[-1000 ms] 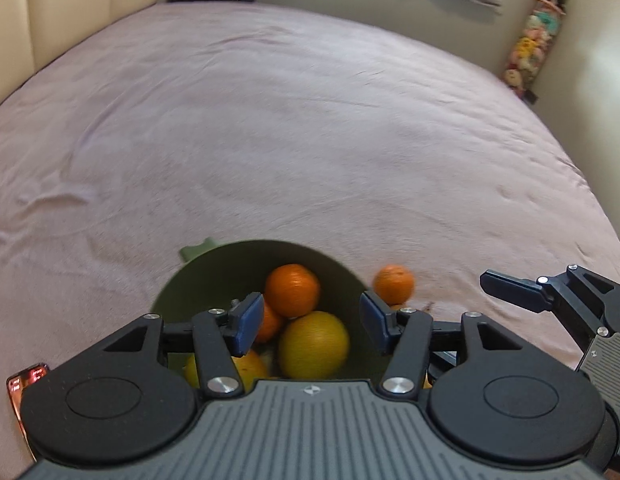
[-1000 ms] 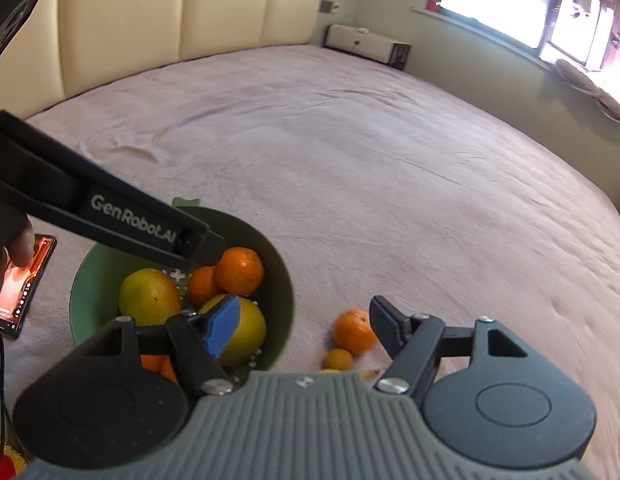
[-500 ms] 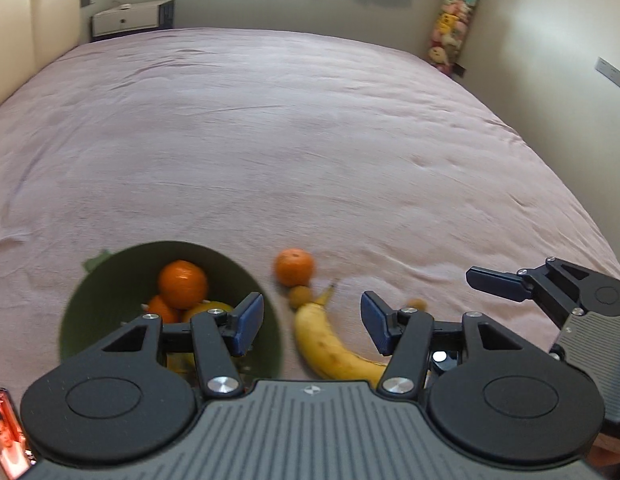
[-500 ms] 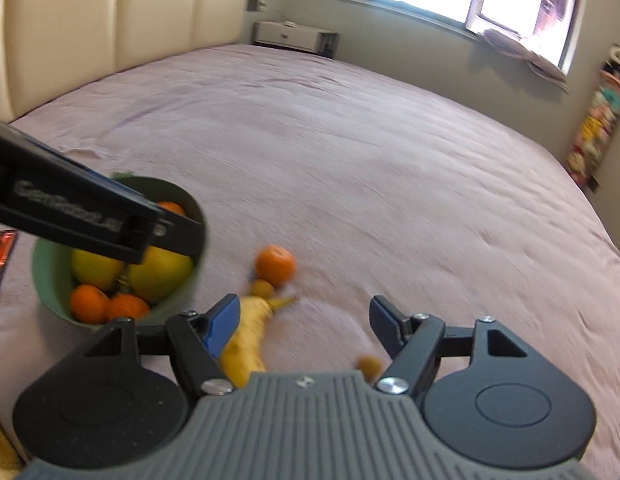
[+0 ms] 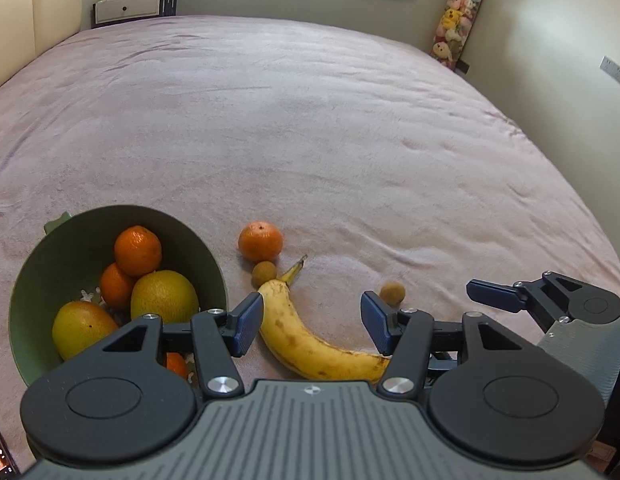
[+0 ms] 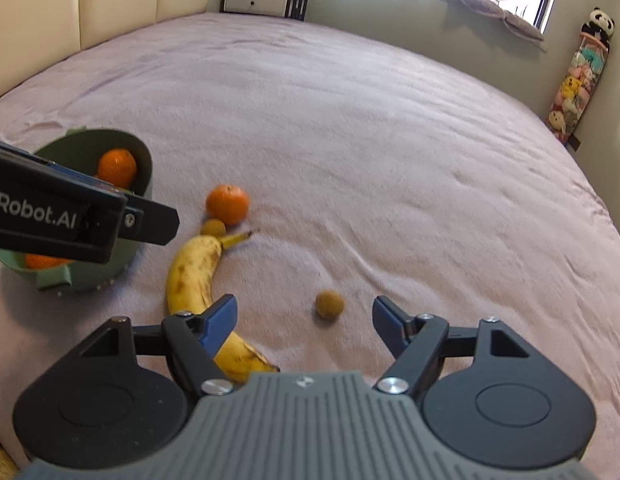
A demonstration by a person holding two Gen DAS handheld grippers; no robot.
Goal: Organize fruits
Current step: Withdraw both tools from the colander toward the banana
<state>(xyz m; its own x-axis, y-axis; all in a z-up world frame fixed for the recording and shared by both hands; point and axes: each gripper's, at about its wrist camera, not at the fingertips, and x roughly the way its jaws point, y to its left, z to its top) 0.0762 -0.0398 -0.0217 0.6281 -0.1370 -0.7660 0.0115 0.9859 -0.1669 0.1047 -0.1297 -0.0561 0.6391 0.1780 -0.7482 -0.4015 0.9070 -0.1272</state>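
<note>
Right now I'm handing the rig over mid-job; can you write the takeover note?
Left gripper: open, holds nothing, jaws over the banana.
Right gripper: open, holds nothing, jaws just widened.
Done: green bowl holds several oranges and yellow fruits.
Left, all loose on the bed: banana, one orange, a small brown fruit touching that orange, and another small one lying alone ahead of the right gripper.

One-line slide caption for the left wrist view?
Open left tongs above a banana on the bedspread, beside a green bowl of citrus fruit.
</note>
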